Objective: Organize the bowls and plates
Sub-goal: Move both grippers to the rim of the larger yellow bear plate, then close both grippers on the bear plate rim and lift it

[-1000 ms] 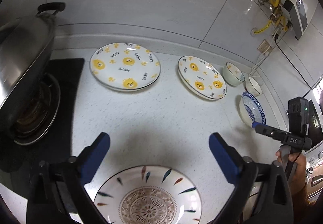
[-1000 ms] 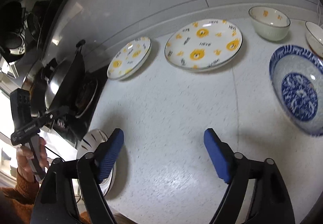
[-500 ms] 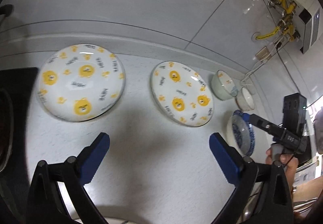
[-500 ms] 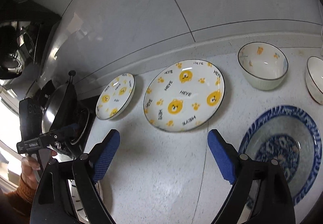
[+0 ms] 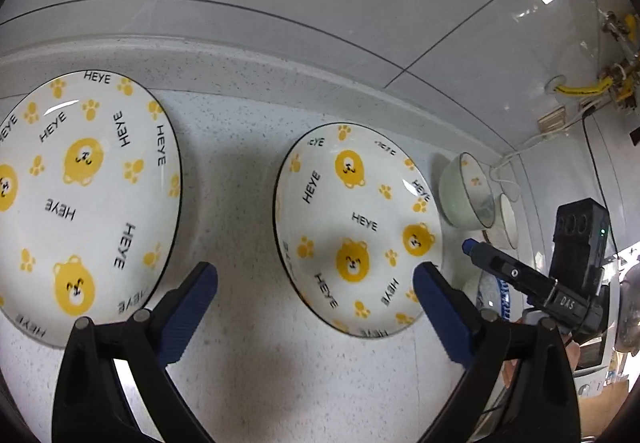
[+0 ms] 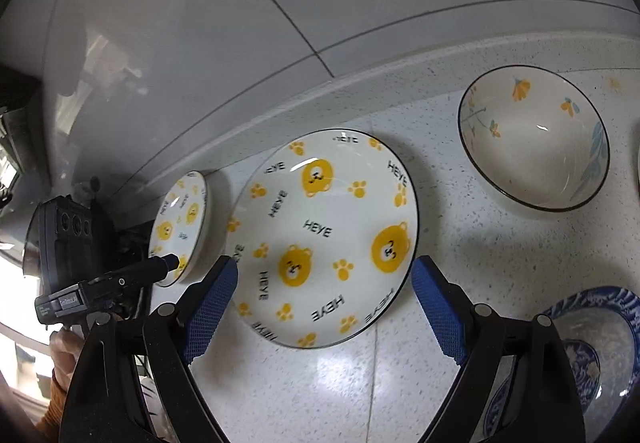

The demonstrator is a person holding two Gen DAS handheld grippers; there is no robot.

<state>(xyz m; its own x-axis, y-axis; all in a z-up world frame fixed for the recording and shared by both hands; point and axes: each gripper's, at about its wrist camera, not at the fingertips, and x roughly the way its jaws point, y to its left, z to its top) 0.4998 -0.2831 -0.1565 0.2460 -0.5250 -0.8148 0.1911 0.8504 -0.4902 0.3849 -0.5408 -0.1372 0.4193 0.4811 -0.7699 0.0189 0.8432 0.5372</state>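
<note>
- Hovering apart, the left gripper (image 5: 316, 285) and right gripper (image 6: 324, 281) both had jaws wide and empty.
- The bear plate (image 6: 326, 235) lay flat on the counter (image 6: 460, 243); gripping its rim squarely seemed best.

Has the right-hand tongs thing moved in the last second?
Yes. The right tongs have moved forward toward the back wall: the bear plate now lies right between their open tips, and the flower bowl looms closer.
</note>
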